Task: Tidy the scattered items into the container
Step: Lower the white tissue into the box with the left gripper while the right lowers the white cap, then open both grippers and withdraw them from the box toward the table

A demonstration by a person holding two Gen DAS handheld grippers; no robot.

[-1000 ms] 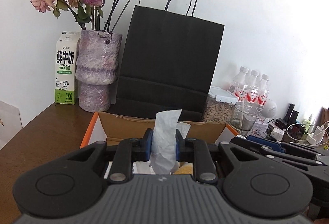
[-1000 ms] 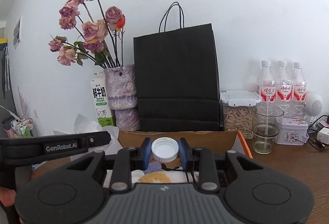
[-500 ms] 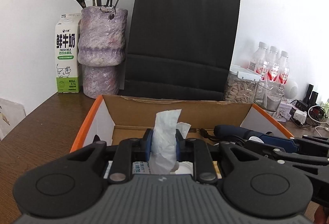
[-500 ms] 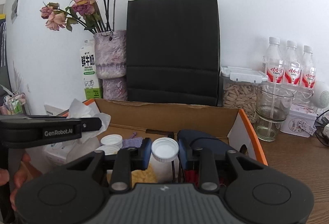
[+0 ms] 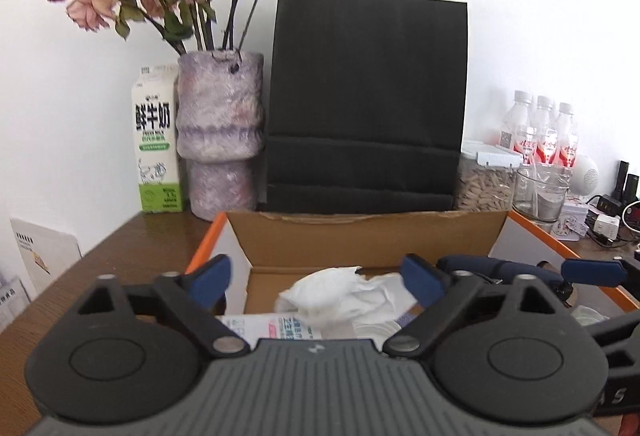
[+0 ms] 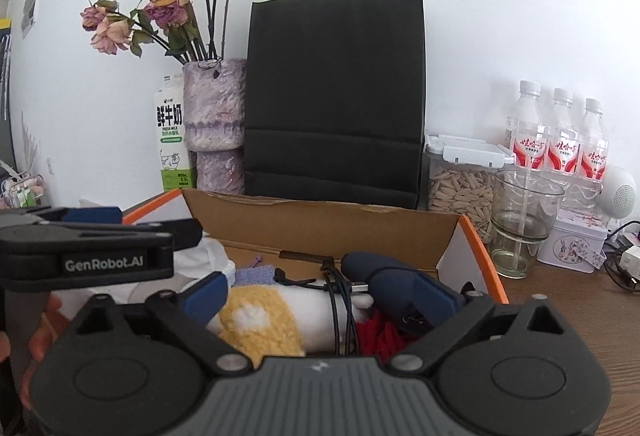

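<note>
The cardboard box (image 5: 360,240) with orange-edged flaps lies open in front of both grippers. My left gripper (image 5: 316,272) is opening wide above it; the crumpled white tissue (image 5: 340,296) lies loose in the box below, free of the blue pads. My right gripper (image 6: 312,290) is also opening, with nothing gripped. Under it the box holds a yellow and white plush (image 6: 260,324), a red item (image 6: 376,332), a navy case (image 6: 384,268) and a black cable (image 6: 336,300). The white cap is not visible in the right wrist view. A tissue pack (image 5: 272,328) lies near the front.
Behind the box stand a black paper bag (image 5: 366,104), a purple vase of dried roses (image 5: 220,140) and a milk carton (image 5: 157,140). To the right are a seed jar (image 6: 460,188), a glass (image 6: 524,220), three water bottles (image 6: 560,140), a tin (image 6: 572,244) and chargers.
Both grippers came down over the box and opened. The tissue dropped from the left jaws into the box; the white cap left the right jaws.
</note>
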